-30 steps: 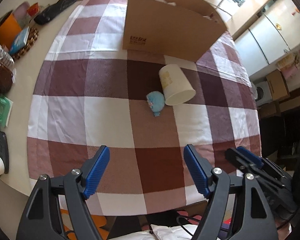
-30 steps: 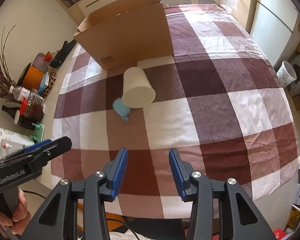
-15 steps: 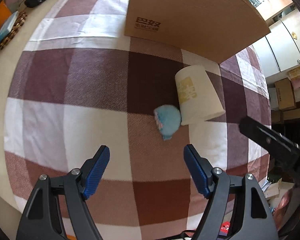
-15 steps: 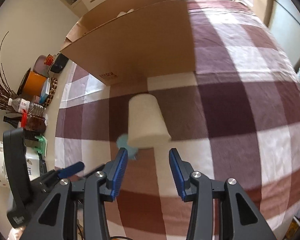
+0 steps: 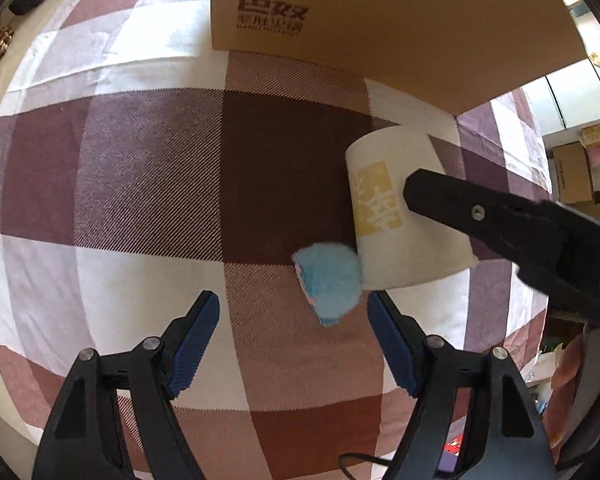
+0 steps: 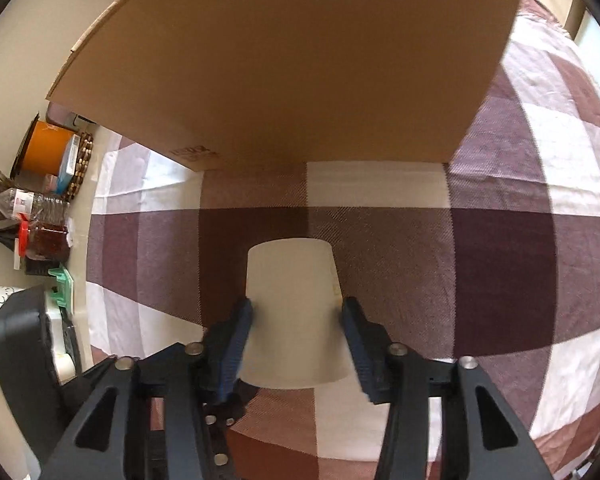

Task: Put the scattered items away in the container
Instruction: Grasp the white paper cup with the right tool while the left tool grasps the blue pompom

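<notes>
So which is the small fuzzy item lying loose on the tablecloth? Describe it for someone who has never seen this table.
Start at the big cardboard box standing on the checked tablecloth. In front of it a cream paper cup lies on its side. The blue plush toy lies against the cup's wide end: small, fluffy, light blue with a little pink at its edge, the only soft thing there.

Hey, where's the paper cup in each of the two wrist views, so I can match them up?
Left wrist view: the paper cup lies on its side right of centre, touching the blue plush toy, with a finger of the right gripper across it.
Right wrist view: the cup sits low at centre, between the pads of the right gripper, whose jaws are opening.
Shared landmark: the cardboard box just behind the cup.
</notes>
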`<act>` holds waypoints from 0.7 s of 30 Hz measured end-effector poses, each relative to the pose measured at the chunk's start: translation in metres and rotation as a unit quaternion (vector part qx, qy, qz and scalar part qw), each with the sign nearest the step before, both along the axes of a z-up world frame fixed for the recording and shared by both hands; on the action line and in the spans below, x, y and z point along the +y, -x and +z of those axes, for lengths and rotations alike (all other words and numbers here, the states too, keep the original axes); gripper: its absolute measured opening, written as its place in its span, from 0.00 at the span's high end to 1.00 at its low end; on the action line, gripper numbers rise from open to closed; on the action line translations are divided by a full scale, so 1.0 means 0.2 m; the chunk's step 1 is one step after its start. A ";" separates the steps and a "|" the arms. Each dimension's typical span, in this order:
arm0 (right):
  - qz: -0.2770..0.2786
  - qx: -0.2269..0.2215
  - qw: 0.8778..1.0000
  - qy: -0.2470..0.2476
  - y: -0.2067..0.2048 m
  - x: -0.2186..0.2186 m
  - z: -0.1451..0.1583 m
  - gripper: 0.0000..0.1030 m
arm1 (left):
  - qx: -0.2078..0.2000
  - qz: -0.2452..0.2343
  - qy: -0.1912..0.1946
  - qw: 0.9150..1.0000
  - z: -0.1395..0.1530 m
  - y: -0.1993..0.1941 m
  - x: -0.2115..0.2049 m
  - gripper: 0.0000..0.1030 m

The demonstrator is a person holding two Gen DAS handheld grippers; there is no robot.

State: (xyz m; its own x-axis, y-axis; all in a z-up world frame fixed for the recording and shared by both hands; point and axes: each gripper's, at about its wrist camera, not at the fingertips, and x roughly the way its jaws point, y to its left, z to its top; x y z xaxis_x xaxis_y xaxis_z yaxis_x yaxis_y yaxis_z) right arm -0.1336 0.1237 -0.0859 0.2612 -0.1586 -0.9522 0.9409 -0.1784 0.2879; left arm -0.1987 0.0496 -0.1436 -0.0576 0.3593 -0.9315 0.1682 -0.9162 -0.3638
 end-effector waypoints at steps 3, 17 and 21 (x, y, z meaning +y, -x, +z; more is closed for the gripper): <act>0.008 -0.003 1.000 -0.003 -0.02 -0.02 -0.02 0.45 | -0.007 0.001 -0.002 1.000 -0.04 0.02 0.01 0.25; 0.014 -0.014 0.999 -0.025 -0.05 -0.03 -0.10 0.39 | 0.016 -0.014 0.022 1.000 -0.04 0.01 0.07 0.31; -0.001 -0.033 0.999 -0.034 -0.02 0.00 -0.12 0.39 | 0.009 -0.004 0.003 1.000 -0.04 -0.04 0.04 0.32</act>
State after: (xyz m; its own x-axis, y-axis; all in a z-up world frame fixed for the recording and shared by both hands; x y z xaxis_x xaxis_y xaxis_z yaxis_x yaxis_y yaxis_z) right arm -0.1304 0.1232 -0.1105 0.3239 -0.0939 -0.9414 0.9199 -0.2011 0.3365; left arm -0.1916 0.0572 -0.1517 -0.0709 0.3544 -0.9324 0.1536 -0.9197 -0.3612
